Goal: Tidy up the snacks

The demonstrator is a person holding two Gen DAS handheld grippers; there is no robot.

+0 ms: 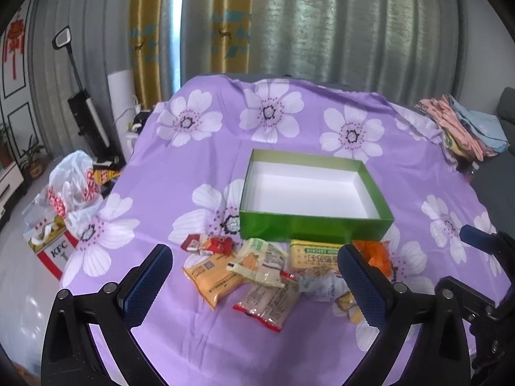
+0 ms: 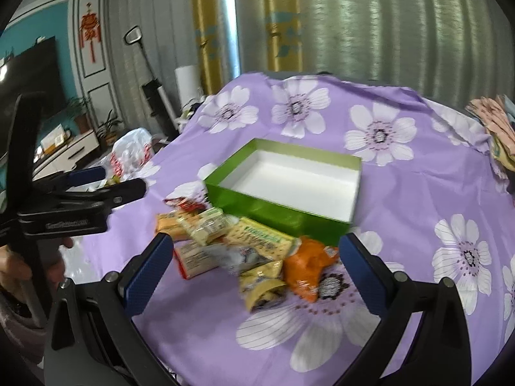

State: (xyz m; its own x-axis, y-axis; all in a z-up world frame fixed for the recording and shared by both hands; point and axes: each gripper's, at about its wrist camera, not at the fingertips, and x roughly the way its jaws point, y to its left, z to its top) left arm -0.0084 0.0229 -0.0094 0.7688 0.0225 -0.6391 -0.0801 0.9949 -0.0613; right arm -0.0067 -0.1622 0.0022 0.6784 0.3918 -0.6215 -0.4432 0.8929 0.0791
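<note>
sitting in a loose heap on the purple floral cloth (image 1: 206,347), the snack packets (image 1: 257,273) are just near of the empty green box (image 1: 309,225). left gripper (image 1: 254,284) and right gripper (image 2: 254,276) both hover above, spread wide, gripping nothing.

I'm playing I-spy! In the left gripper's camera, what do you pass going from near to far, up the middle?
Red-edged snack packet → cream snack packet → empty green box → purple flowered cloth → grey curtain.

Snack pile (image 1: 270,276) crowds green box (image 1: 313,225) front; sides free
</note>
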